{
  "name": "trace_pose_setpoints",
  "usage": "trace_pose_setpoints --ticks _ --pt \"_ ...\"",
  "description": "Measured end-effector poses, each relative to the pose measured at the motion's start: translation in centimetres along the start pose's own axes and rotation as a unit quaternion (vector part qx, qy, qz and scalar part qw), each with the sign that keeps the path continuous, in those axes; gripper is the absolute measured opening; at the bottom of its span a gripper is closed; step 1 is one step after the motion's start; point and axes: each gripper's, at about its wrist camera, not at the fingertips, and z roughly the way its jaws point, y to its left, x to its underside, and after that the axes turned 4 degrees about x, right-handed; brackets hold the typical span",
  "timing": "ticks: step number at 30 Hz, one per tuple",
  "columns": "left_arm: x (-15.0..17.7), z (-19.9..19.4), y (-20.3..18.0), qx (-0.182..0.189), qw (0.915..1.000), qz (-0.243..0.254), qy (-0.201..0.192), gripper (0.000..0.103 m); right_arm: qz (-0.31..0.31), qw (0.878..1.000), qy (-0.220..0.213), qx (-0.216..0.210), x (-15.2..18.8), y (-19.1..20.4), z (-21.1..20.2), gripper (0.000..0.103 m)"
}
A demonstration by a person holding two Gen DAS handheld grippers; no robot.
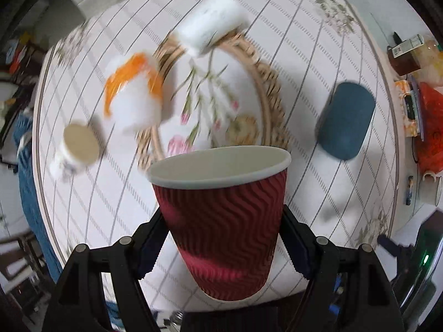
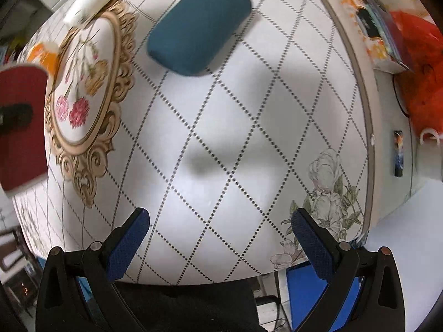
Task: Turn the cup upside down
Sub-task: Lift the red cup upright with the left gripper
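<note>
Left gripper (image 1: pixel 223 246) was clamped on red cup (image 1: pixel 224 221), its visible interior empty; right gripper (image 2: pixel 220 238) stood apart, holding nothing.

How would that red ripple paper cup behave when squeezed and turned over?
The red cup is probably light and somewhat crushable: it looks like thin paper, though its wavy wall should give grip. The left gripper pinches its sides. It looks empty, so spilling seems unlikely. Mouth down, its wider rim should sit steadily.

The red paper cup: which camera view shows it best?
The left wrist view. There the red paper cup fills the centre, sharp, white rim toward the table, held between the left gripper fingers. The right wrist view shows only a blurred red part at its left edge.
</note>
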Motion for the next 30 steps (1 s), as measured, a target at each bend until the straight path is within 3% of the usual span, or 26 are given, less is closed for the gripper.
trace_pose_setpoints --ticks 7,13,20,21,30 --pt "5.8 3.0 2.5 0.025 0.9952 -0.087 0.037 0.075 -0.065 0.998 0.003 0.001 2.3 1.9 1.2 0.103" --pt "7.6 5.8 1.7 0.061 0.9887 -0.126 0.054 0.075 -0.105 0.994 0.013 0.016 3.8 3.1 2.6 0.103" --pt "7.0 7.5 -2.3 0.068 0.9907 -0.105 0.052 0.075 -0.116 0.992 0.034 0.033 5.4 2.3 4.8 0.103" --pt "6.8 7.7 -2.9 0.066 0.9914 -0.100 0.053 0.075 -0.116 0.992 0.036 0.037 4.1 2.0 5.3 0.103" --pt "5.7 9.3 -5.9 0.035 0.9973 -0.044 0.048 0.076 -0.080 0.995 0.038 0.043 3.7 -0.2 5.9 0.103"
